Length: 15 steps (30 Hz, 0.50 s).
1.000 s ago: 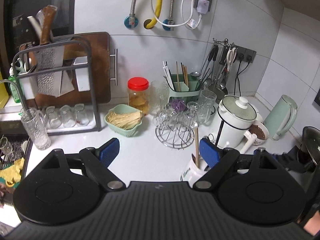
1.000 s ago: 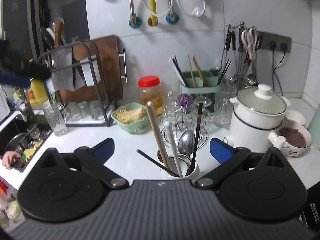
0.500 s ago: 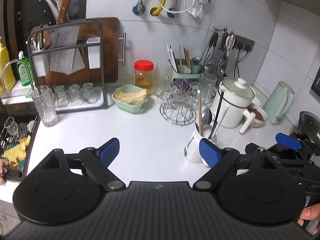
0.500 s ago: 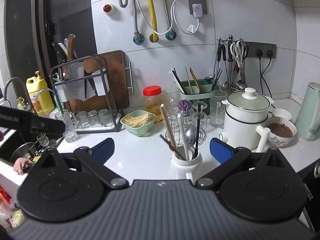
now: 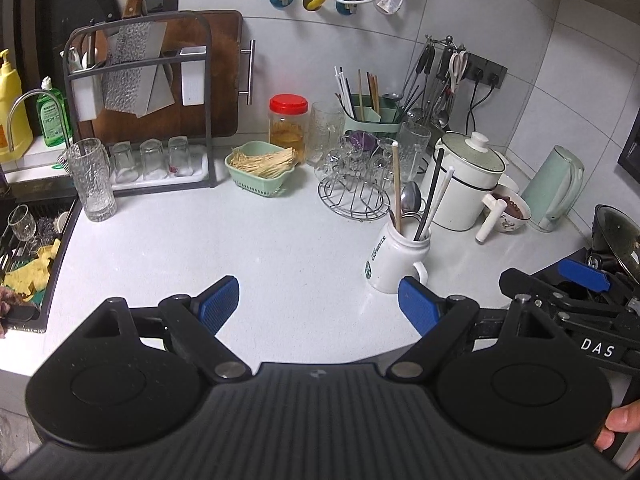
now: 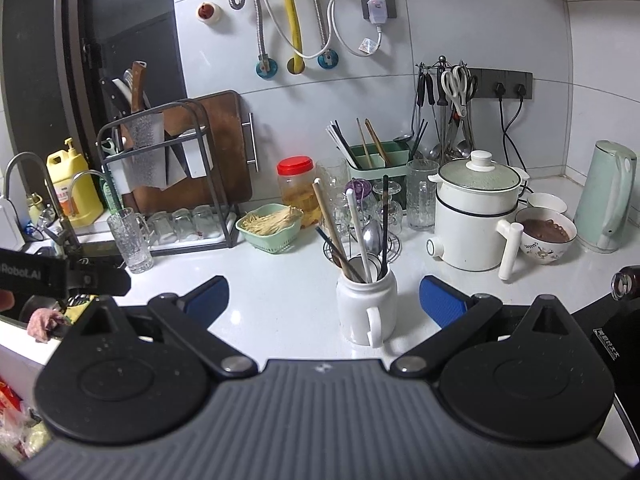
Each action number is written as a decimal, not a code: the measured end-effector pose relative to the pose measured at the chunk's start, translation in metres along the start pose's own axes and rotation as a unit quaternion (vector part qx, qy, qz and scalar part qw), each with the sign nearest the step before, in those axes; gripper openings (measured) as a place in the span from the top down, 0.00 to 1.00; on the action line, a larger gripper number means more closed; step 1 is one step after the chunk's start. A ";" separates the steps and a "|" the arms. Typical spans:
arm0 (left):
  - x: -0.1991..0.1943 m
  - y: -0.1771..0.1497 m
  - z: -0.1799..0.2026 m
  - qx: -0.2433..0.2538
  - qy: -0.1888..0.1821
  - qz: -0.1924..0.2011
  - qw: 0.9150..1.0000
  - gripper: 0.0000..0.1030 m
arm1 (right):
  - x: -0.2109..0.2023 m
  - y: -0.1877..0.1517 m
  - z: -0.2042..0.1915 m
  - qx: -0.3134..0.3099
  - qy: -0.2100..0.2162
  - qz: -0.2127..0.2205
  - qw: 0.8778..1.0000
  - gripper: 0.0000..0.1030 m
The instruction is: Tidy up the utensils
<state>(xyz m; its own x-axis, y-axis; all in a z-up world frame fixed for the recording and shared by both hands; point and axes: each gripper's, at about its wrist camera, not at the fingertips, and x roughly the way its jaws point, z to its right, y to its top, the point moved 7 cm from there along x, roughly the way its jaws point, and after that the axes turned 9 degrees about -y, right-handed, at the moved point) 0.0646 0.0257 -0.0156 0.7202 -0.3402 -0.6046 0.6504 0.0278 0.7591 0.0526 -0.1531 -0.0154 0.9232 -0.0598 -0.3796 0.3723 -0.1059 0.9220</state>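
Both the left tool (image 5: 319,303) and the right tool (image 6: 323,296) hang spread and empty over the table (image 5: 240,248), the white mug (image 6: 366,306) holding chopsticks and spoon (image 6: 372,236) upright between the right tool's fingers, fitting either sorting's start or finish.

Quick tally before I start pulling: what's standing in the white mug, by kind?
In the white mug:
wooden stick: 1
white stick: 1
metal spoon: 1
black chopsticks: 2 (one upright, one leaning left)
Total: 5
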 end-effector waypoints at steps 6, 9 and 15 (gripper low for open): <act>-0.003 -0.003 -0.005 -0.008 -0.002 0.002 1.000 0.13 | -0.005 -0.005 0.000 -0.004 -0.010 0.000 1.000 0.00; -0.004 -0.003 -0.006 -0.008 -0.003 0.003 1.000 0.13 | -0.006 -0.005 0.000 -0.005 -0.011 0.000 1.000 0.00; -0.003 -0.002 -0.005 -0.005 -0.005 0.004 1.000 0.13 | -0.005 -0.004 -0.001 0.001 -0.011 0.000 1.000 0.00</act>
<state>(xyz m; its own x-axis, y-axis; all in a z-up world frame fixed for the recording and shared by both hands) 0.0621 0.0312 -0.0160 0.7227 -0.3487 -0.5968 0.6474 0.0393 0.7611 0.0465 -0.1517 -0.0168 0.9211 -0.0815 -0.3807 0.3715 -0.1085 0.9221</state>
